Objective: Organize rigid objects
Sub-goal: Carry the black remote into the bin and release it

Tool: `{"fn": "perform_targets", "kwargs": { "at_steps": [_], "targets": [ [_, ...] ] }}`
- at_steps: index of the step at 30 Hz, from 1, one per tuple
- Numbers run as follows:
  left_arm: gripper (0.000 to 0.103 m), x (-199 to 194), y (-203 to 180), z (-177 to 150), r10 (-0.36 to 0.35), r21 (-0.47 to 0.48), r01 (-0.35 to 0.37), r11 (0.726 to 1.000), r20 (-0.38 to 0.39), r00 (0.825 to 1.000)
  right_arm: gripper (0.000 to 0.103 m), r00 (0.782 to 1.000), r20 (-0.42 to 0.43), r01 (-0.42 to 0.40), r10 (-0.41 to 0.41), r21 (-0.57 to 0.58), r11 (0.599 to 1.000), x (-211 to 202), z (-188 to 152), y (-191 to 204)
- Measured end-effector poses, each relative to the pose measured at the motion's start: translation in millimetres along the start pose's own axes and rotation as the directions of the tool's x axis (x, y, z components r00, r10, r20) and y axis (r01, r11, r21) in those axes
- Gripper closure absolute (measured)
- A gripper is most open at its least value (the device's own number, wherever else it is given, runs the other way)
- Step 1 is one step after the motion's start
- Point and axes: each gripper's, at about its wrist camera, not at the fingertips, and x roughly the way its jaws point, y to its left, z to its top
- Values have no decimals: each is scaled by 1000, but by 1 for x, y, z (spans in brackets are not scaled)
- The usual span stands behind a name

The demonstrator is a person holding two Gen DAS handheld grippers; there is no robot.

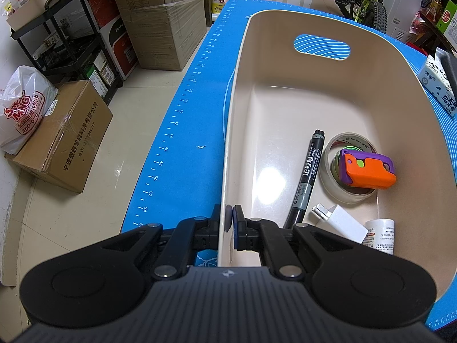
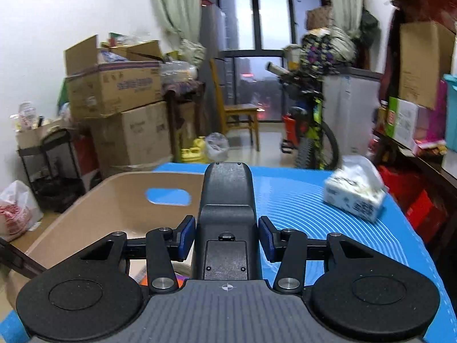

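— So, where's the left gripper (image 1: 229,223)?

— Pinching the near left wall of the beige bin (image 1: 285,65), one pad outside, one inside, pressed onto the rim. The bin sits on the blue mat (image 1: 182,131).

— And in the bin?

— A black marker (image 1: 307,177) lying lengthwise, just beside a roll of clear tape (image 1: 331,188). An orange-and-purple toy (image 1: 368,171) rests across the top of the roll. Nearer the camera, a white charger plug (image 1: 342,223) and a small white bottle (image 1: 381,235) (its label is too small to read).

— The right gripper (image 2: 227,238)?

— Its fingers sit either side of a dark grey device (image 2: 227,200), maybe a remote control, back panel up, held above the mat beside the bin. The blue pads look to touch its flanks, though blur makes the contact hard to confirm.

— Anything else on the mat?

— A tissue pack (image 2: 355,191), well apart to the right.
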Motion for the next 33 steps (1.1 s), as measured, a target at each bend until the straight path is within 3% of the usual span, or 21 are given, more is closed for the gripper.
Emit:
{"fn": "perform_targets", "kwargs": {
  "at_steps": [7, 11, 18, 24, 33],
  "targets": [
    [95, 0, 0, 0, -1, 0, 1, 1000, 0, 1000, 50, 993, -25, -117, 115, -99, 988, 16, 18, 35],
    [95, 0, 0, 0, -1, 0, 1, 1000, 0, 1000, 50, 978, -133, -181, 163, -135, 974, 35, 24, 55],
    [95, 1, -3, 0, -4, -2, 4, 1000, 2, 1000, 50, 948, -276, -216, 156, -201, 955, 57, 17, 79],
    [95, 2, -3, 0, -5, -2, 6, 1000, 2, 1000, 50, 897, -418, -255, 146, -219, 942, 75, 5, 92],
    [95, 2, -5, 0, -5, -1, 5, 1000, 2, 1000, 49, 819, -564, -274, 105, -224, 935, 91, -9, 95]
  ]
}}
